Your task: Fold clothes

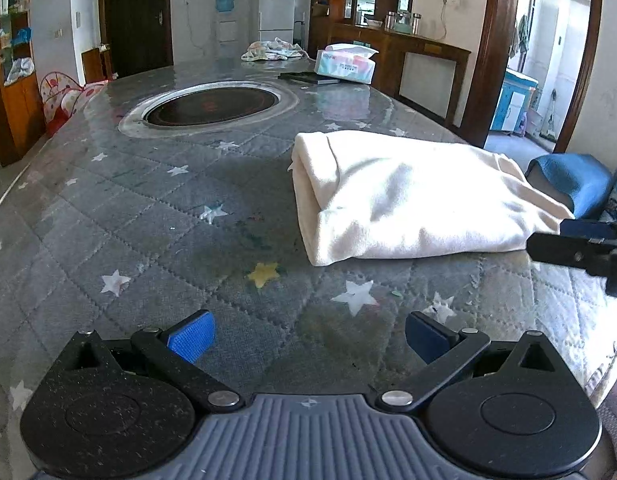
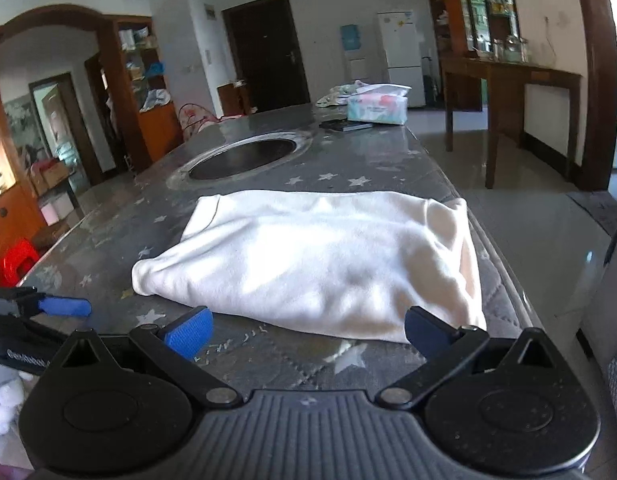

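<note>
Both the left claw (image 1: 308, 338) and right claw (image 2: 308, 334) stood released and empty, near the folded white garment (image 2: 320, 256) lying at the surface's (image 1: 148, 208) right edge, suggesting folding finished.

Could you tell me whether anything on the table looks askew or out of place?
Mostly tidy. The folded white garment lies at the table's right edge, its far corner slightly overhanging. A crumpled cloth sits unfolded at the far end beside the tissue pack. Both grippers are open, holding nothing.
</note>
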`<action>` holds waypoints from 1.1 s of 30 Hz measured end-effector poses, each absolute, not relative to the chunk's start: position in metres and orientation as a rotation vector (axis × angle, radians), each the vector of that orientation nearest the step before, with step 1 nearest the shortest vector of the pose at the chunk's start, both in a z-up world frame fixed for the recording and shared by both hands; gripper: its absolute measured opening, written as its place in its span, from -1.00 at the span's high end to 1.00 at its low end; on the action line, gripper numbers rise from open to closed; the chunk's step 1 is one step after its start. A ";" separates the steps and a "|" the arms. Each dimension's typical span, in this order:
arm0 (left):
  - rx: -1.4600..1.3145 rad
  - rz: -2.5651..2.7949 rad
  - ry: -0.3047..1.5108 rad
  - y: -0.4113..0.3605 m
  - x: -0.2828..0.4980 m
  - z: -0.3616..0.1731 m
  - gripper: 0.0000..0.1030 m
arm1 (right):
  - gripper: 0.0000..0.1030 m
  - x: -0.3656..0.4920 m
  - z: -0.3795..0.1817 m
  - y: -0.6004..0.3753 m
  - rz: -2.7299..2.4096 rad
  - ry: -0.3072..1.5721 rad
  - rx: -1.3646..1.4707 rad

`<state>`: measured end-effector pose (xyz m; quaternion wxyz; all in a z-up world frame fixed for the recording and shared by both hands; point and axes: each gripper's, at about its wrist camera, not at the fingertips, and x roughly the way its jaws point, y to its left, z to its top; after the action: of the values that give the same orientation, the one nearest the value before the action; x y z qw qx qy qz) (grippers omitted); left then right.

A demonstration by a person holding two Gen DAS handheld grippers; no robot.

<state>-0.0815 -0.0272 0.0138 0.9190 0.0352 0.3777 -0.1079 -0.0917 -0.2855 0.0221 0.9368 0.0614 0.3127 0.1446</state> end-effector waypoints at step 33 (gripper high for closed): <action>0.086 -0.210 0.807 -0.053 -0.083 0.023 -1.00 | -1.00 -0.109 0.023 -0.278 0.237 0.647 0.043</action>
<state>-0.0826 -0.0533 0.0235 0.9134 0.0417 0.3919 -0.1020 -0.1094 -0.2778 0.0230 0.9411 0.0209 0.3170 0.1160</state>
